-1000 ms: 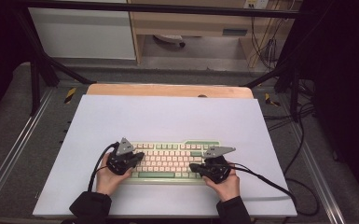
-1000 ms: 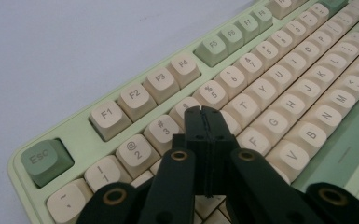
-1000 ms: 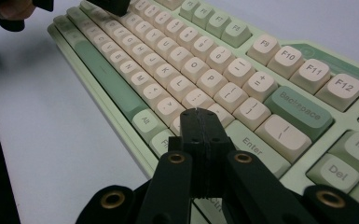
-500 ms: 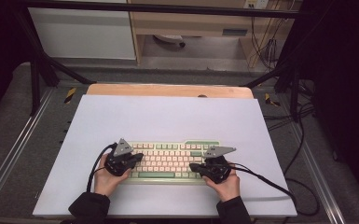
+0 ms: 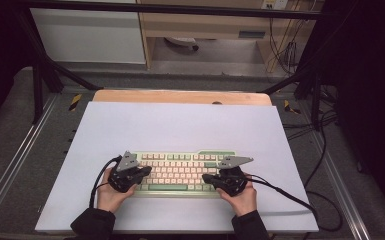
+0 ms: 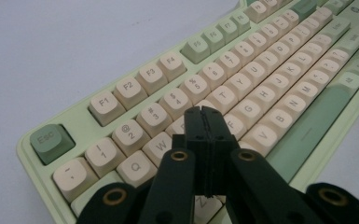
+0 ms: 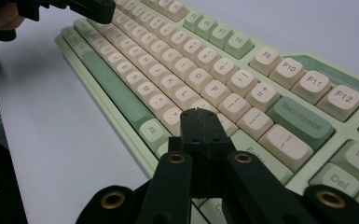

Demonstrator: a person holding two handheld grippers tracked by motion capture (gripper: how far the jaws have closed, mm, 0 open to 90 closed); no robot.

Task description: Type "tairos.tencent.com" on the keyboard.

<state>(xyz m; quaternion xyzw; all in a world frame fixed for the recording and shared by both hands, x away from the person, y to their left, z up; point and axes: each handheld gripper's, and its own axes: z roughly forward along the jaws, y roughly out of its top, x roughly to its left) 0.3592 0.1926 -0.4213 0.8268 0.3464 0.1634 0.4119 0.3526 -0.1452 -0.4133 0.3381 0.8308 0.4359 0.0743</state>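
Observation:
A pale green keyboard (image 5: 180, 172) with cream keys lies near the front of a white mat. My left gripper (image 5: 145, 172) hovers over its left end, jaws pressed together and empty; in the left gripper view its tips (image 6: 203, 112) sit above the letter keys near E and R on the keyboard (image 6: 270, 74). My right gripper (image 5: 207, 178) is over the right end, also shut with nothing in it. In the right gripper view its tips (image 7: 198, 113) sit above the keys left of Enter on the keyboard (image 7: 177, 56), and the left gripper (image 7: 81, 8) shows at the top left.
The white mat (image 5: 180, 125) covers a wooden table (image 5: 180, 96) inside a metal frame. Cables (image 5: 285, 192) trail from both grippers across the mat. A cabinet (image 5: 87, 32) and shelving stand beyond the table.

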